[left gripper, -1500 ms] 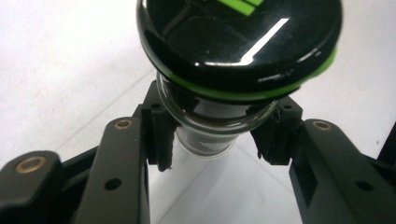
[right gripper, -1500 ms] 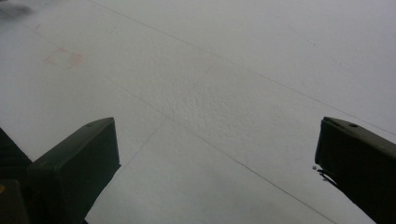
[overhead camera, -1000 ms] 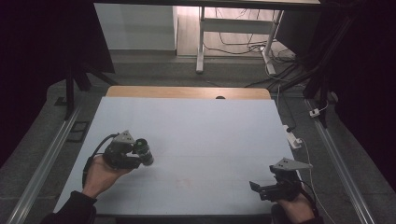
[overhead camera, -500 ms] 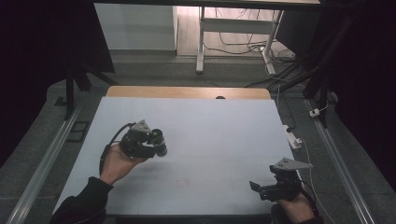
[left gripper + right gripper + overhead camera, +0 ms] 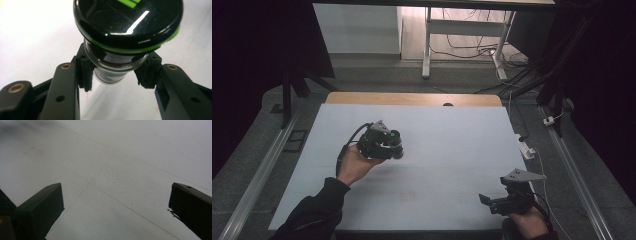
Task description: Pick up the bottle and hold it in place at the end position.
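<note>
A glass jar (image 5: 112, 72) with dark contents and a glossy black lid (image 5: 127, 22) edged in green is clamped in my left gripper (image 5: 113, 76). The black pads (image 5: 86, 73) press on the glass just under the lid. From above, the left gripper (image 5: 388, 145) holds the jar (image 5: 397, 144) over the left middle of the white table top (image 5: 452, 150), pointing right. My right gripper (image 5: 486, 201) rests near the front right corner, pointing left. Its jaws stand wide apart in the right gripper view (image 5: 115, 202), with only bare table between them.
A wooden strip (image 5: 412, 98) borders the table's far edge. A white plug block (image 5: 526, 150) with a cable lies off the right edge. Metal rails (image 5: 267, 165) run along both sides. A white frame (image 5: 427, 45) and loose cables are on the floor beyond.
My left hand has carried the jar to the right and farther from the front edge. The right gripper has stayed where it was.
</note>
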Motion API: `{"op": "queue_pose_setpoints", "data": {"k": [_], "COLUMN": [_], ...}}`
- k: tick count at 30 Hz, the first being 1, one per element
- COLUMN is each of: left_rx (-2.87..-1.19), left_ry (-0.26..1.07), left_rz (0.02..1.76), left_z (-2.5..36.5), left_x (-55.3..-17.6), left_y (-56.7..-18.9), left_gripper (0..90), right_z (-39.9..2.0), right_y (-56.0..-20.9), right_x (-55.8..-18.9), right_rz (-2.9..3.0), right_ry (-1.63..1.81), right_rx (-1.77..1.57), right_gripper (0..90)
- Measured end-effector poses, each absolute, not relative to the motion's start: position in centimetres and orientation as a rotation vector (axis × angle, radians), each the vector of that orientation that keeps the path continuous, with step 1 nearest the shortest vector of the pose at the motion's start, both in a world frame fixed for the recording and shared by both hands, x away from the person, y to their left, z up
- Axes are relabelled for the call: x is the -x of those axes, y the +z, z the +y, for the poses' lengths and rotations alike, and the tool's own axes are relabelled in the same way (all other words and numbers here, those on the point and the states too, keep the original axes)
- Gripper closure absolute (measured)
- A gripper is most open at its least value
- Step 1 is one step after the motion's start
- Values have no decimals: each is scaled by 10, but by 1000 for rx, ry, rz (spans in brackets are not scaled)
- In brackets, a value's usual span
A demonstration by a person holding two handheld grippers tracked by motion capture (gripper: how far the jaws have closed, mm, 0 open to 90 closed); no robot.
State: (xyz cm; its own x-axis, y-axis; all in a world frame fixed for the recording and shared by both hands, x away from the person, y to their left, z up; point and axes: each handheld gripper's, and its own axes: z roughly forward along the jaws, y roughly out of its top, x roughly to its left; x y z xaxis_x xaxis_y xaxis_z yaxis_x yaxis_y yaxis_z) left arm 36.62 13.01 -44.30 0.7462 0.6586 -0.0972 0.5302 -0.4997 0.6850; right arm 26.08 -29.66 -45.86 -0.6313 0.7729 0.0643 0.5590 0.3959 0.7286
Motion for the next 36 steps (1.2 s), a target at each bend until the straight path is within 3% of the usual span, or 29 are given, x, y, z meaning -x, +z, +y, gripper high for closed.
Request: {"op": "queue_pose_setpoints", "data": {"k": [17, 36], "left_rx": [-2263, -2289], "left_ry": [221, 234], "left_rz": [827, 824], "left_z": [99, 81], "left_x": [-400, -407], "left_y": [-463, -493], "left_gripper": [536, 535], "right_z": [-296, -297], "right_y": [-459, -459], "right_x": [-262, -262], "right_rz": [2370, 2368], "right_ry": [1069, 1064], "right_rx": [-1178, -1183], "right_gripper": [0, 0]}}
